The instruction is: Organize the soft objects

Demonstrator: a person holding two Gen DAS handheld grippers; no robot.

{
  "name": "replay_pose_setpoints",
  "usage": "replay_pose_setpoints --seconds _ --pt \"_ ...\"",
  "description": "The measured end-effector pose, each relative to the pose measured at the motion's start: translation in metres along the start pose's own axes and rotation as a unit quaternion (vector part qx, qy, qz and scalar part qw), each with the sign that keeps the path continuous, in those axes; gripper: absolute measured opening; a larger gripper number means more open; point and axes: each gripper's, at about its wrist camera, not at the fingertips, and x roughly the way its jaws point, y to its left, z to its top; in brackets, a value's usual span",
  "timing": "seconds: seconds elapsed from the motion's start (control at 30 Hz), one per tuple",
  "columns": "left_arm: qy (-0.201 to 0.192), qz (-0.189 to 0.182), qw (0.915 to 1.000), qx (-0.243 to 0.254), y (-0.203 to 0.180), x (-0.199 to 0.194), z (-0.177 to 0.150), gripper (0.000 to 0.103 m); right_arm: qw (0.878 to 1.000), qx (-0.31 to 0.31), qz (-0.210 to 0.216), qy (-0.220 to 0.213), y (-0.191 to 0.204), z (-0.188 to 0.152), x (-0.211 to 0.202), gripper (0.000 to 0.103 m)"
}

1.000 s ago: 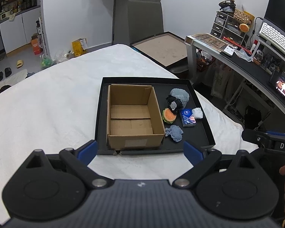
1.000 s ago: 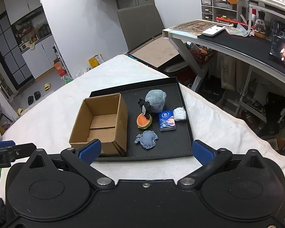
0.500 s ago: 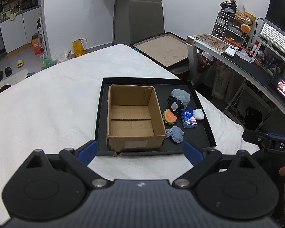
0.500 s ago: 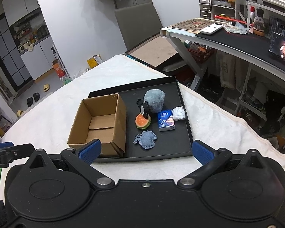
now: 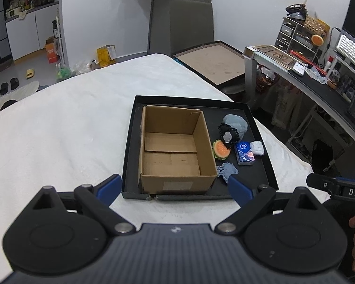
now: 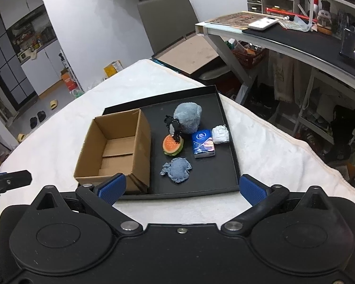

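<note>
An open, empty cardboard box (image 5: 175, 149) (image 6: 117, 146) stands on the left of a black tray (image 5: 260, 165) (image 6: 215, 172). To its right lie a grey-blue plush ball (image 6: 188, 117), a black lace piece (image 6: 174, 127), an orange burger toy (image 6: 172, 144), a blue tissue pack (image 6: 203, 143), a white folded cloth (image 6: 220, 134) and a blue denim scrap (image 6: 177, 172). My left gripper (image 5: 175, 185) is open and empty before the tray's near edge. My right gripper (image 6: 182, 188) is open and empty, also short of the tray.
The tray sits on a bed with a white cover (image 5: 59, 123). A desk (image 6: 295, 45) with clutter stands to the right. A framed board (image 5: 213, 64) and a grey chair (image 5: 191, 23) are beyond the bed. The right gripper's tip shows at the left view's edge (image 5: 329, 184).
Both grippers have moved slightly closer to the tray. The objects have not moved.
</note>
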Motion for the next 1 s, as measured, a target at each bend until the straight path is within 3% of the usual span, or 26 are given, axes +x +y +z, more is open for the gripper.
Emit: replay_pose_setpoints --seconds 0.43,0.63,1.0 --pt "0.014 0.015 0.9996 -0.02 0.017 0.042 0.007 0.093 1.0 0.018 -0.006 0.016 -0.014 0.005 0.039 0.103" --pt "0.024 0.023 0.999 -0.03 0.027 0.064 0.01 0.088 0.999 0.022 0.0 0.024 -0.017 0.01 0.059 0.1" --pt "0.048 0.032 0.9968 -0.056 0.049 0.106 0.014 0.065 0.997 0.043 0.021 0.059 -0.017 0.015 0.106 0.087"
